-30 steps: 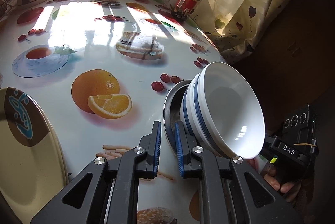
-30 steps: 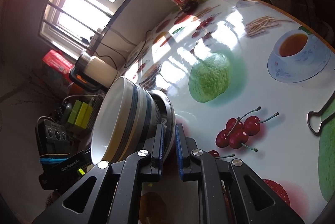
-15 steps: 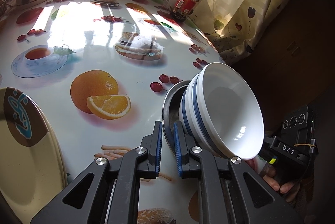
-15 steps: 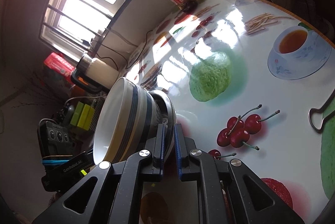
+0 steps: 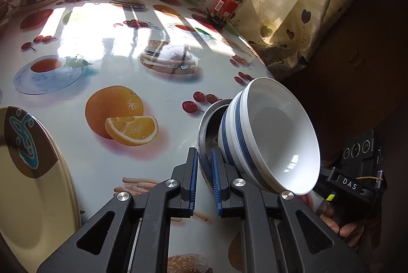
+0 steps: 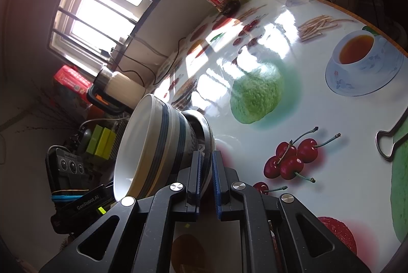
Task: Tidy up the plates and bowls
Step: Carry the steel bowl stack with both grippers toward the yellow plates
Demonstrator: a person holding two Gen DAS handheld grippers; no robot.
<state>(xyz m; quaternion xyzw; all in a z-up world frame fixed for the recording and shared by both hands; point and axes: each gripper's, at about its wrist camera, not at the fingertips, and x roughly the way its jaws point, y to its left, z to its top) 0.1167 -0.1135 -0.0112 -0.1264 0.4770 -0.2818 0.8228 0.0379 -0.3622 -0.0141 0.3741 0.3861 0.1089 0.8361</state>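
Nearest us, our left gripper has its blue pads clamped on the rim of a metal dish. From the other side, our right gripper pinches the same rim, and the dish is held on edge between them. Nested in it are white bowls with blue bands, tipped sideways above the table's near right edge. At near left lies a cream plate with a brown and teal patch on the fruit-printed tablecloth. Far off, a red-labelled jar stands by the curtain, and a kettle sits at far left.
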